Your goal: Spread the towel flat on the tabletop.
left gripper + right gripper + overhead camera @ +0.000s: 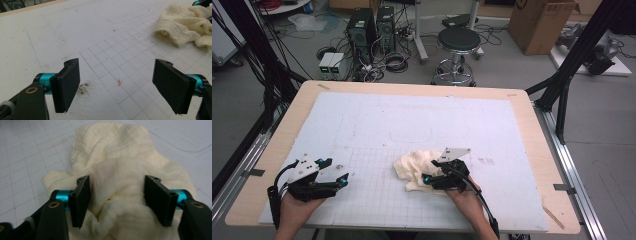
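Right tongs (116,202) low (palm-down), straddling cloth (112,157)

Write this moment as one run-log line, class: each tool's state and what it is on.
left tool: open, nothing between jaws, over white mat | right tool: jaws either side of a fold of cream cloth, grip unclear | cloth: crumpled

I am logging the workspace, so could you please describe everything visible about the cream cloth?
The cream cloth is a soft, ribbed-looking fabric, crumpled into a loose heap with folds and a rolled edge. It lies on the gridded white mat, right of centre. The right tool straddles a raised fold, pads not yet pressing.
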Tool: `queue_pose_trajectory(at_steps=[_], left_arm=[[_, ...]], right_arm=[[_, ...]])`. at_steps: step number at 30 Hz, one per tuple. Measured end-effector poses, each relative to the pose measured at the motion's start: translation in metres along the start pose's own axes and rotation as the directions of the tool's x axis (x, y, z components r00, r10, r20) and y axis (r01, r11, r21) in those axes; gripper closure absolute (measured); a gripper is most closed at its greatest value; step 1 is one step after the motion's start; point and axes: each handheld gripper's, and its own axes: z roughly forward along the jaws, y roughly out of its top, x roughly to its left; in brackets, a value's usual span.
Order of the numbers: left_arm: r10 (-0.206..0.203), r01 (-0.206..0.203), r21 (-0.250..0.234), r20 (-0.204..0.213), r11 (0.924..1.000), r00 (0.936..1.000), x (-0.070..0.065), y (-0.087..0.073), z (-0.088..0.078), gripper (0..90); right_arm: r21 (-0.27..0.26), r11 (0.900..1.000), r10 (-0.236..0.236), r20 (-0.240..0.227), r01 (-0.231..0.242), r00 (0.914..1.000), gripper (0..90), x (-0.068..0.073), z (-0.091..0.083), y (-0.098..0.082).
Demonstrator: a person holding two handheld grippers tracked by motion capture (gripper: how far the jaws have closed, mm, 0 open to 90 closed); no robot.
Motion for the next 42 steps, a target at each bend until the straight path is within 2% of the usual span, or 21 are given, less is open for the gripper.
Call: queue_pose_trajectory(at_steps=[2, 5, 6, 9, 14, 17, 20, 23, 26, 29, 32, 34, 38, 39, 40, 41, 42], left_arm=[[0.002, -0.002, 0.001, -0.001, 1.0000, 1.0000, 0.001, 0.000, 0.000, 22.8], [0.001, -0.001, 0.000, -0.004, 1.0000, 1.0000, 0.000, 0.000, 0.000, 23.0], [0.001, -0.001, 0.000, -0.005, 1.0000, 1.0000, -0.001, 0.000, 0.000, 23.0], [0.007, -0.007, 0.003, -0.002, 1.0000, 1.0000, -0.001, 0.000, 0.001, 23.2], [0.012, -0.012, 0.005, -0.004, 0.9999, 0.9999, -0.002, 0.000, 0.001, 23.4], [0.010, -0.010, 0.004, -0.007, 0.9999, 0.9999, -0.002, 0.000, 0.001, 23.4], [0.008, -0.008, -0.001, -0.010, 1.0000, 0.9999, -0.001, 0.000, 0.000, 23.5], [0.009, -0.009, -0.001, -0.010, 1.0000, 0.9999, -0.001, 0.000, 0.000, 23.5], [0.009, -0.009, -0.002, -0.013, 1.0000, 0.9999, -0.001, 0.000, 0.000, 23.5], [0.012, -0.012, -0.004, -0.013, 0.9999, 0.9998, -0.002, 0.000, 0.000, 23.5], [0.016, -0.016, -0.007, -0.014, 0.9998, 0.9998, -0.003, 0.000, 0.000, 23.5], [0.022, -0.022, -0.007, -0.011, 0.9997, 0.9997, -0.003, 0.001, -0.001, 23.5], [0.032, -0.032, -0.009, -0.007, 0.9995, 0.9995, -0.004, 0.001, 0.000, 23.5], [0.029, -0.029, -0.010, -0.006, 0.9995, 0.9996, -0.004, 0.001, 0.001, 23.5], [0.028, -0.028, -0.009, -0.005, 0.9996, 0.9996, -0.005, 0.001, 0.001, 23.5], [0.031, -0.031, -0.008, -0.004, 0.9995, 0.9995, -0.005, 0.001, 0.001, 23.5], [0.031, -0.031, -0.008, -0.003, 0.9995, 0.9995, -0.005, 0.001, 0.002, 23.5]], right_arm=[[0.012, 1.000, -0.003, 0.009, 0.003, 1.0000, 45.1, 0.002, 0.001, 0.000], [0.011, 0.999, -0.035, 0.026, 0.035, 0.9991, 51.9, 0.006, 0.003, -0.001], [0.011, 0.999, -0.035, 0.026, 0.035, 0.9991, 51.9, 0.006, 0.003, -0.001], [-0.004, 1.000, -0.025, 0.023, 0.025, 0.9994, 60.5, 0.006, 0.003, -0.005], [0.009, 0.999, -0.044, 0.028, 0.044, 0.9986, 70.6, 0.008, 0.002, -0.003], [0.005, 0.999, -0.040, 0.024, 0.040, 0.9989, 73.1, 0.008, 0.000, -0.001], [-0.016, 1.000, -0.014, 0.012, 0.015, 0.9998, 73.9, 0.007, -0.003, 0.003], [-0.052, 0.999, -0.008, 0.005, 0.008, 1.0000, 74.3, 0.007, -0.009, 0.009], [-0.110, 0.994, 0.020, -0.026, -0.023, 0.9995, 74.5, 0.010, -0.015, 0.019], [-0.128, 0.991, 0.033, -0.043, -0.038, 0.9986, 74.5, 0.013, -0.016, 0.025], [-0.139, 0.990, 0.014, -0.046, -0.021, 0.9988, 74.5, 0.020, -0.016, 0.035], [-0.141, 0.990, 0.017, -0.056, -0.025, 0.9983, 74.5, 0.023, -0.012, 0.039], [-0.140, 0.986, 0.074, -0.100, -0.087, 0.9922, 74.4, 0.022, 0.002, 0.043], [-0.125, 0.988, 0.082, -0.093, -0.094, 0.9922, 74.3, 0.022, 0.011, 0.044], [-0.125, 0.988, 0.082, -0.093, -0.094, 0.9922, 74.3, 0.022, 0.011, 0.044], [-0.081, 0.993, 0.078, -0.059, -0.083, 0.9952, 74.1, 0.019, 0.022, 0.042], [-0.058, 0.994, 0.089, -0.052, -0.092, 0.9947, 74.0, 0.016, 0.027, 0.040]])
